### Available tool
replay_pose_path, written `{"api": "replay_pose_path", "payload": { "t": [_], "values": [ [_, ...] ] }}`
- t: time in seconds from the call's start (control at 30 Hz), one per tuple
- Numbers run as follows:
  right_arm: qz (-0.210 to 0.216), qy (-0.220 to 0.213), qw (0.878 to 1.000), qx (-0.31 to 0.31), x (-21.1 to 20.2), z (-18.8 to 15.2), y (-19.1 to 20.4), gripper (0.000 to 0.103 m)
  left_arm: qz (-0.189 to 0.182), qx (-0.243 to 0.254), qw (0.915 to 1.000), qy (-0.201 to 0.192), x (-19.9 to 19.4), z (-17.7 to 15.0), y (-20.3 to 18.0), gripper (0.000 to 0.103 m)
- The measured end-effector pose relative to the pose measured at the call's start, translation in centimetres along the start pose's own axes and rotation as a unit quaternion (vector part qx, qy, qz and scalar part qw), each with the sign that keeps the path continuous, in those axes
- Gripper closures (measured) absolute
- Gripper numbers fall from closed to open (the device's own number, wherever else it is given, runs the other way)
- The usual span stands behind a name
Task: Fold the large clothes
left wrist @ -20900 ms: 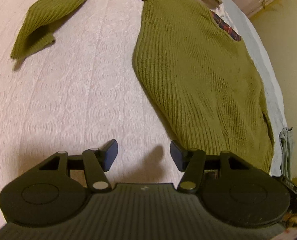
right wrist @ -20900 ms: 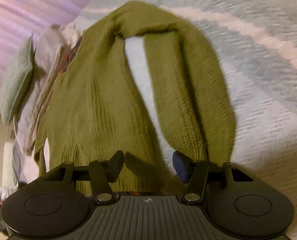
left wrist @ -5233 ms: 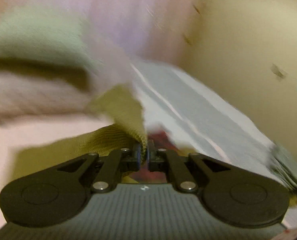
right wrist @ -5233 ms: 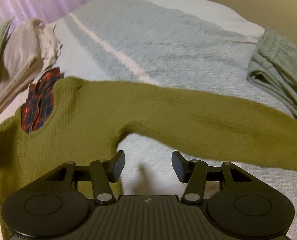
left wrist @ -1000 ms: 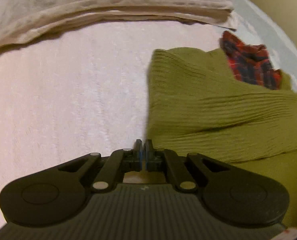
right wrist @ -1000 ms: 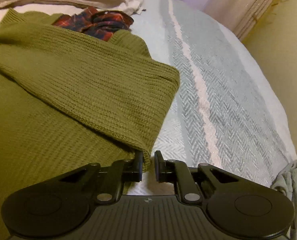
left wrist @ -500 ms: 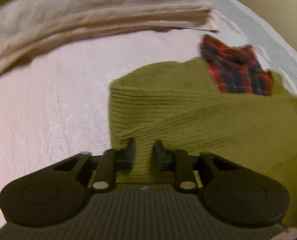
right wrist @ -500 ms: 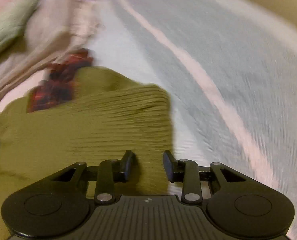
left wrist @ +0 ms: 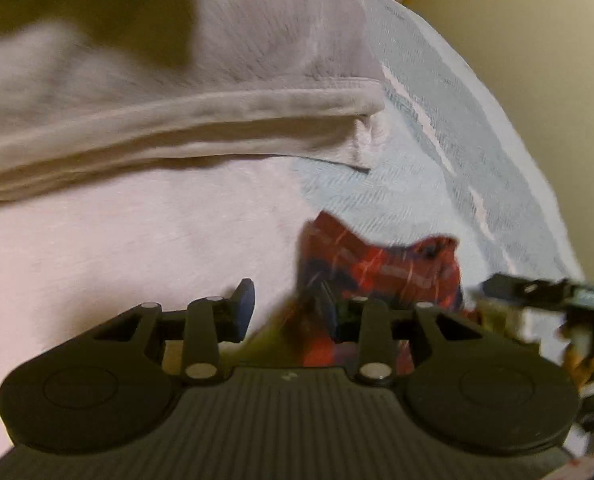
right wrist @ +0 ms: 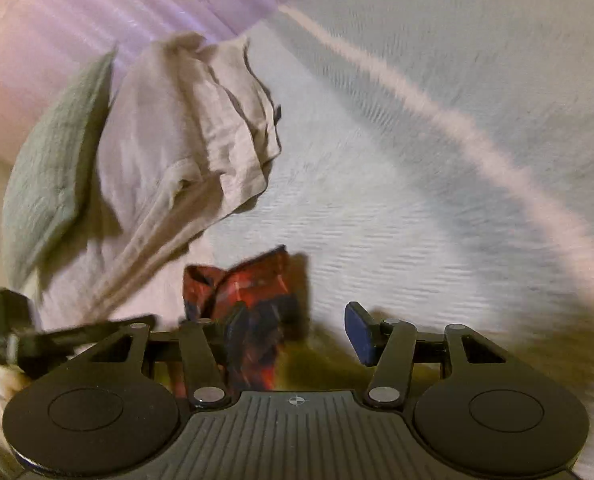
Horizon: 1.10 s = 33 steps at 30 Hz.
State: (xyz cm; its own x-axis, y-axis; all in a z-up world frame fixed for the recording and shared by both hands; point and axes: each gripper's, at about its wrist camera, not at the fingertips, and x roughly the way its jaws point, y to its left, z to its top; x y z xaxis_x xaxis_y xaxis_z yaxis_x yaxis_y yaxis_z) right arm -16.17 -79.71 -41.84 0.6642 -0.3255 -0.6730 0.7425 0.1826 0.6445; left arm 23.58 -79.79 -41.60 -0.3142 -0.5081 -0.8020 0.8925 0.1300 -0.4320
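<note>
The olive knit sweater shows only as a blurred strip (left wrist: 275, 330) under my left gripper (left wrist: 287, 306) and as patches (right wrist: 329, 364) under my right gripper (right wrist: 297, 330). Its red plaid collar (left wrist: 381, 268) lies just ahead of the left gripper's right finger, and the same plaid collar (right wrist: 243, 286) sits by the right gripper's left finger. Both grippers stand open and hold no cloth. They hang close together over the neck end of the sweater. Both views are motion-blurred.
A folded beige garment (left wrist: 177, 120) lies across the bed ahead, the beige garment (right wrist: 185, 140) next to a grey-green cushion (right wrist: 53, 172). The pale blue striped bedspread (right wrist: 417, 184) stretches to the right. A yellow wall (left wrist: 537, 60) stands beyond the bed.
Both grippers have opened wider and moved forward to the collar end. The folded sleeves and sweater body have dropped out of view beneath them.
</note>
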Motion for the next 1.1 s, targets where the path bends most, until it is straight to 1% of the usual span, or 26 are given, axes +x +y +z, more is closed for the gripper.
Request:
{"api": "replay_pose_path", "payload": {
  "t": [0.1,0.13,0.17,0.2,0.23,0.27,0.3,0.33,0.37,0.4,0.47,0.5,0.53,0.57,0.6,0.63,0.67,0.7,0.73,0.77,0.83,0.87,0.93,0.97,1.03,1.1],
  "values": [
    [0.03,0.005,0.999,0.045,2.3,1.0,-1.5,0.052,-0.033,-0.024,0.999,0.016,2.7,0.6,0.0,0.071],
    [0.037,0.01,0.998,0.059,3.1,1.3,-1.9,0.052,-0.038,-0.027,0.9986,0.024,3.7,0.8,0.1,0.071],
    [0.049,0.015,0.996,0.073,3.8,1.7,-2.2,0.059,-0.044,-0.028,0.9982,0.031,4.5,0.9,-0.1,0.073],
    [0.058,0.015,0.995,0.084,4.5,1.9,-2.5,0.071,-0.055,-0.024,0.9977,0.031,5.1,1.0,-0.2,0.077],
    [0.061,0.015,0.994,0.093,5.2,2.2,-2.8,0.092,-0.062,-0.021,0.9975,0.027,5.4,1.2,-0.2,0.093],
    [0.061,0.015,0.993,0.098,5.1,2.7,-3.0,0.094,-0.072,-0.021,0.9969,0.022,5.4,1.5,-0.2,0.098],
    [0.072,0.009,0.992,0.099,5.0,3.0,-3.1,0.095,-0.089,-0.021,0.9957,0.015,5.2,1.7,-0.1,0.098],
    [0.088,-0.008,0.992,0.085,4.4,3.2,-2.9,0.097,-0.104,-0.015,0.9945,-0.001,4.7,1.9,-0.1,0.103],
    [0.097,-0.023,0.993,0.068,3.7,3.3,-2.5,0.097,-0.117,-0.002,0.9929,-0.021,4.2,1.9,0.0,0.103],
    [0.091,-0.029,0.994,0.057,3.6,3.3,-2.4,0.097,-0.116,0.004,0.9928,-0.03,4.1,1.7,0.3,0.103],
    [0.043,-0.012,0.998,0.047,4.6,3.2,-3.1,0.097,-0.079,-0.007,0.9968,-0.005,5.3,1.2,1.1,0.102],
    [0.035,-0.002,0.998,0.059,5.0,3.0,-3.6,0.097,-0.076,-0.021,0.9969,0.006,5.9,0.9,1.5,0.1],
    [0.044,0.001,0.996,0.078,5.1,2.8,-4.1,0.094,-0.085,-0.04,0.9956,0.002,6.0,0.7,1.8,0.095],
    [0.056,-0.005,0.994,0.089,4.9,2.8,-4.3,0.089,-0.098,-0.058,0.9935,0.0,6.1,0.9,2.0,0.09],
    [0.06,-0.018,0.994,0.089,4.6,2.8,-4.2,0.088,-0.11,-0.073,0.9912,-0.007,6.2,1.1,2.1,0.086],
    [0.064,-0.027,0.994,0.082,4.5,3.0,-4.0,0.089,-0.108,-0.079,0.9908,-0.016,6.2,1.3,2.0,0.086],
    [0.059,-0.025,0.995,0.075,4.6,3.2,-3.7,0.091,-0.107,-0.072,0.9914,-0.018,6.3,1.5,1.6,0.087],
    [0.044,-0.018,0.997,0.064,4.9,3.5,-3.3,0.096,-0.106,-0.055,0.9928,-0.012,6.4,1.6,1.0,0.099],
    [0.027,-0.016,0.999,0.039,4.8,3.6,-2.6,0.099,-0.104,-0.036,0.9939,-0.007,6.4,1.5,0.4,0.099],
    [0.022,-0.023,0.999,0.016,4.1,3.6,-1.9,0.099,-0.102,-0.017,0.9946,-0.008,6.1,1.3,-0.2,0.101],
    [0.014,-0.044,0.999,-0.029,2.7,3.3,-0.3,0.1,-0.105,0.006,0.9941,-0.029,4.9,1.0,-0.8,0.101],
    [0.018,-0.059,0.996,-0.064,1.4,2.7,0.7,0.1,-0.107,0.019,0.9929,-0.048,3.7,0.5,-1.1,0.101],
    [0.01,-0.09,0.985,-0.15,-1.2,0.9,3.2,0.1,-0.106,0.068,0.9874,-0.096,0.3,-1.3,-1.9,0.101],
    [0.016,-0.101,0.977,-0.187,-2.5,-0.5,4.1,0.1,-0.107,0.082,0.9846,-0.112,-1.1,-2.3,-2.4,0.101],
    [0.017,-0.116,0.961,-0.25,-4.7,-3.9,5.6,0.1,-0.111,0.112,0.977,-0.143,-4.1,-5.6,-2.9,0.101],
    [0.014,-0.111,0.952,-0.283,-6.0,-7.6,6.3,0.1,-0.097,0.124,0.9766,-0.147,-5.3,-9.1,-3.3,0.101]
  ]
}}
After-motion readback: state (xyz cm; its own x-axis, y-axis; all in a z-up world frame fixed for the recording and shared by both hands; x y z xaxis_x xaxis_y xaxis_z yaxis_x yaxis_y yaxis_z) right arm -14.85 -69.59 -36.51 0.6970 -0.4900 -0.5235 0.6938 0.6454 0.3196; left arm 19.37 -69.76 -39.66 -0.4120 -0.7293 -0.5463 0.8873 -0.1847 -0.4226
